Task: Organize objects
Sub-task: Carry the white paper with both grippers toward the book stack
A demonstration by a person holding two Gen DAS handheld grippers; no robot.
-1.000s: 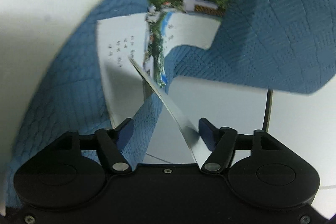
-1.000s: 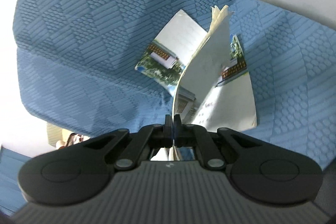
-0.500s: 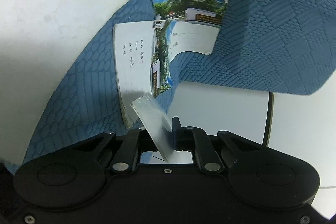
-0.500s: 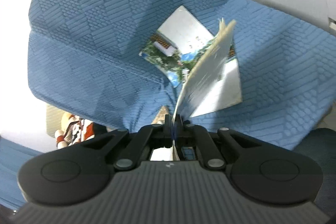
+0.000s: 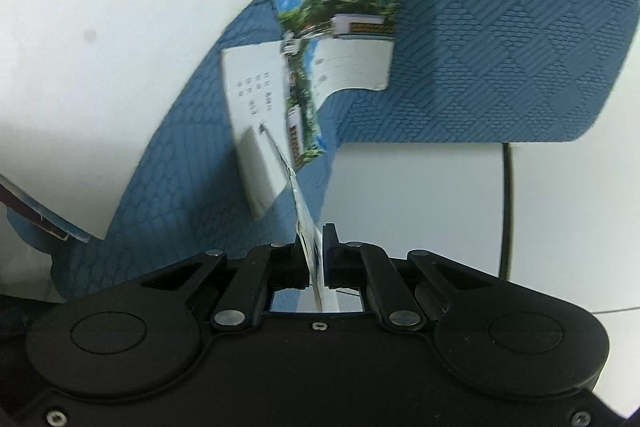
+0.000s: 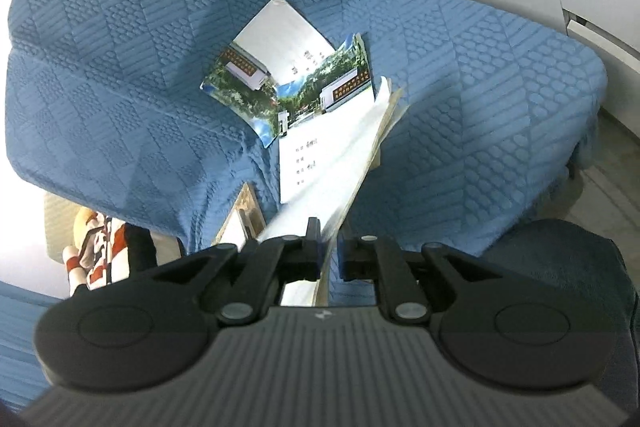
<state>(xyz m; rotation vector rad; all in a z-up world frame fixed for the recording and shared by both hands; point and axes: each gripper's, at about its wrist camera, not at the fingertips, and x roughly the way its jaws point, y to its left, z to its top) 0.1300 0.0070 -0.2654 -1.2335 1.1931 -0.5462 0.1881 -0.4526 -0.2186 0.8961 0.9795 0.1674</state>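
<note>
Jaws of left gripper [image 5: 316,259] now pinch a booklet [image 5: 256,131] sheet, having closed within the last second; right gripper [image 6: 329,251] has loosened, narrow gap around the page edge. Booklet hangs over blue quilted cover [image 6: 120,67]. Handover to left looks underway.

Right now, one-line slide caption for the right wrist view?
Right hand-held gripper, slightly open around a booklet edge, above a blue quilt.

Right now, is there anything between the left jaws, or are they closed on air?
Not air. In the left wrist view, the left gripper has a thin booklet page pinched edge-on between its jaws, running up toward the open booklet on the blue cover.
</note>
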